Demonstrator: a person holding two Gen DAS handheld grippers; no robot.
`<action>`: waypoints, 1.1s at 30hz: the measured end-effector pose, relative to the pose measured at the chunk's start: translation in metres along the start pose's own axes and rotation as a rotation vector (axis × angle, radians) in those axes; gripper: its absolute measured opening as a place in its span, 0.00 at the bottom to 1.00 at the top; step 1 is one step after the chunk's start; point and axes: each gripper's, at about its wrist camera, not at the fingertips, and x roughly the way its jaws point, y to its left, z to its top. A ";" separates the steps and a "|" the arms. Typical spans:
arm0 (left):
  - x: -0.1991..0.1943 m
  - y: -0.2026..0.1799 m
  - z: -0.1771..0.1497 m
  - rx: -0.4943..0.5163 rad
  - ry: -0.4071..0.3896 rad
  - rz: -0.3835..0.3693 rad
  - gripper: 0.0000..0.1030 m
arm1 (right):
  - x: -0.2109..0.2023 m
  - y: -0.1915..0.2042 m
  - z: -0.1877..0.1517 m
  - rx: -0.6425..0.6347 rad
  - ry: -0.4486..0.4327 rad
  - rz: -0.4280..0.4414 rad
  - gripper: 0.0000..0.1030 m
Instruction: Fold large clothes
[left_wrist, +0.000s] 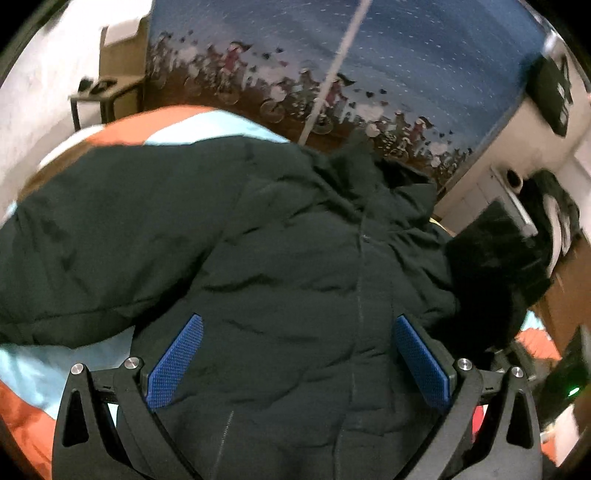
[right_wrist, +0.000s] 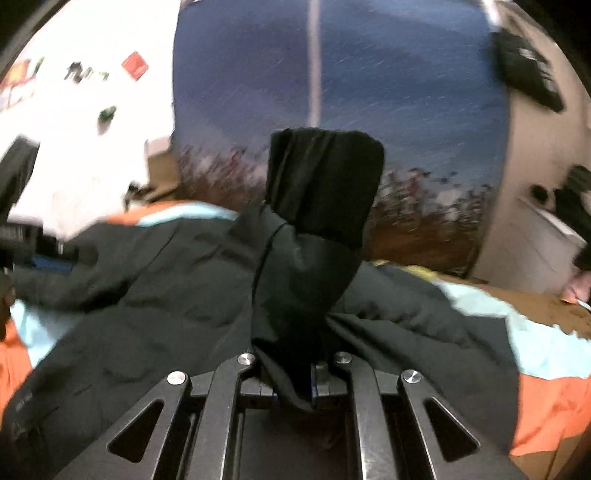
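Jacket (left_wrist: 280, 258) dark, spread over orange-and-blue bedding (right_wrist: 546, 369); left gripper (left_wrist: 297, 365) spread above it; right gripper (right_wrist: 293, 384) pinching its sleeve (right_wrist: 317, 206), cuff upright

Left claw (left_wrist: 297, 356): jaws spread wide, blue pads on either side of the jacket's seam
Jacket (left_wrist: 280, 251): dark quilted puffer, spread out, sleeve reaching left
Bedding (left_wrist: 37, 373): light blue and orange, under the jacket
Curtain (left_wrist: 369, 62): blue, printed figures along its hem
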 end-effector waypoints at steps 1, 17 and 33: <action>0.001 0.007 -0.001 -0.017 0.001 -0.014 0.99 | 0.011 0.009 -0.004 -0.014 0.024 0.010 0.11; 0.054 0.042 -0.026 -0.191 0.102 -0.352 0.98 | 0.044 0.035 -0.063 0.051 0.201 0.282 0.78; 0.090 0.021 -0.052 -0.146 0.265 -0.409 0.93 | -0.046 -0.062 -0.082 0.285 0.080 0.062 0.79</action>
